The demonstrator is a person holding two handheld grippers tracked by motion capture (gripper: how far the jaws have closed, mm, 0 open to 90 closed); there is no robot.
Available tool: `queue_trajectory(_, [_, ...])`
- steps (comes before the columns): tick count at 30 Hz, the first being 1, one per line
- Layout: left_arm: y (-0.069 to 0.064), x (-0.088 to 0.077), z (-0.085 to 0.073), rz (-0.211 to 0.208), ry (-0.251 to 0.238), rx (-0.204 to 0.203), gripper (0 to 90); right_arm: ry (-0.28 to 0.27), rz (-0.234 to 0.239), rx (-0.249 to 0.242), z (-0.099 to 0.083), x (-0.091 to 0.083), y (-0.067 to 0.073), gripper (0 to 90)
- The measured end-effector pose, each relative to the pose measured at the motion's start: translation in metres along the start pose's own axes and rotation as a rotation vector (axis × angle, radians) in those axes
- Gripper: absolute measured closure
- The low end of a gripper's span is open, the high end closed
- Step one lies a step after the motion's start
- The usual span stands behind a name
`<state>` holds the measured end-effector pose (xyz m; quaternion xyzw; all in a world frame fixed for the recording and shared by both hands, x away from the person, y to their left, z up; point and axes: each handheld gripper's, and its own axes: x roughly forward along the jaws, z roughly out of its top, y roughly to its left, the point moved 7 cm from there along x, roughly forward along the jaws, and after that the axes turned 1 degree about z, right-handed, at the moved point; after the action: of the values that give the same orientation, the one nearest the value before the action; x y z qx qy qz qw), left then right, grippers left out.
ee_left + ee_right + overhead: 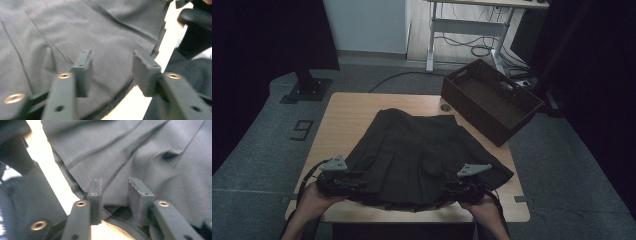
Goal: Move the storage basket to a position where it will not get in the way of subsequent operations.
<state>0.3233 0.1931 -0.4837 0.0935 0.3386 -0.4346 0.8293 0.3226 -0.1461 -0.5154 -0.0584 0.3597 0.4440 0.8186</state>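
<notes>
A dark pleated skirt [422,150] lies spread flat on the light wooden table [347,115], waistband at the far side and hem at the near edge. My left gripper [354,182] sits at the hem's near left corner. In the left gripper view my left gripper [112,56] hovers with its jaws apart above the grey cloth [75,30], with nothing pinched between them. My right gripper [453,190] is at the near right part of the hem. In the right gripper view my right gripper [115,182] is also open, over the skirt's edge [150,152].
A brown woven basket [492,100] stands empty at the table's far right corner, partly overhanging it. A round cable hole [445,107] is beside it. Bare table strips run along the left and near edges. A white desk frame [432,40] stands on the floor behind.
</notes>
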Motion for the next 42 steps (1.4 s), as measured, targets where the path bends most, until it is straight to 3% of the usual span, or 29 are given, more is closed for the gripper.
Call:
queue_trajectory(3, [0.014,-0.003,0.02,0.055,-0.048,-0.004,38.2,-0.053,-0.021,-0.001,0.017,-0.017,-0.006,55.8])
queue_trajectory(6, [0.032,0.013,0.035,0.101,-0.055,-0.014,36.4,-0.069,-0.081,-0.009,0.033,-0.016,-0.024,53.8])
queue_trajectory(9, [0.051,0.039,0.037,0.165,-0.003,-0.017,36.4,-0.072,-0.146,0.011,0.044,0.0,-0.049,52.9])
queue_trajectory(12, [0.07,0.063,0.029,0.215,0.052,-0.034,36.6,-0.009,-0.222,0.011,0.044,0.025,-0.074,48.8])
queue_trajectory(15, [0.082,0.078,0.012,0.239,0.097,-0.061,36.6,0.051,-0.247,0.036,0.03,0.046,-0.092,43.7])
queue_trajectory(18, [0.083,0.085,-0.005,0.233,0.125,-0.081,36.5,0.076,-0.235,0.058,0.012,0.056,-0.09,38.2])
queue_trajectory(23, [0.074,0.089,-0.025,0.21,0.13,-0.11,36.4,0.068,-0.215,0.039,-0.013,0.055,-0.065,34.4])
queue_trajectory(28, [0.058,0.095,-0.037,0.157,0.131,-0.129,36.4,0.081,-0.231,0.016,-0.033,0.053,-0.051,33.9])
queue_trajectory(30, [0.051,0.095,-0.036,0.141,0.139,-0.108,34.1,0.079,-0.224,0.01,-0.033,0.049,-0.047,34.0])
queue_trajectory(32, [0.05,0.088,-0.03,0.139,0.113,-0.096,33.3,0.054,-0.231,0.008,-0.027,0.04,-0.048,34.2])
queue_trajectory(33, [0.053,0.081,-0.025,0.138,0.087,-0.103,33.2,0.041,-0.237,0.014,-0.024,0.037,-0.05,34.9])
queue_trajectory(37, [0.079,0.06,-0.014,0.22,0.045,-0.124,33.4,-0.001,-0.315,0.057,-0.015,0.019,-0.071,42.5])
queue_trajectory(40, [0.111,0.053,-0.021,0.334,0.079,-0.12,34.8,-0.004,-0.373,0.088,-0.018,0.016,-0.088,46.5])
queue_trajectory(42, [0.129,0.055,-0.031,0.367,0.106,-0.149,36.4,0.007,-0.393,0.108,-0.023,0.018,-0.095,46.0])
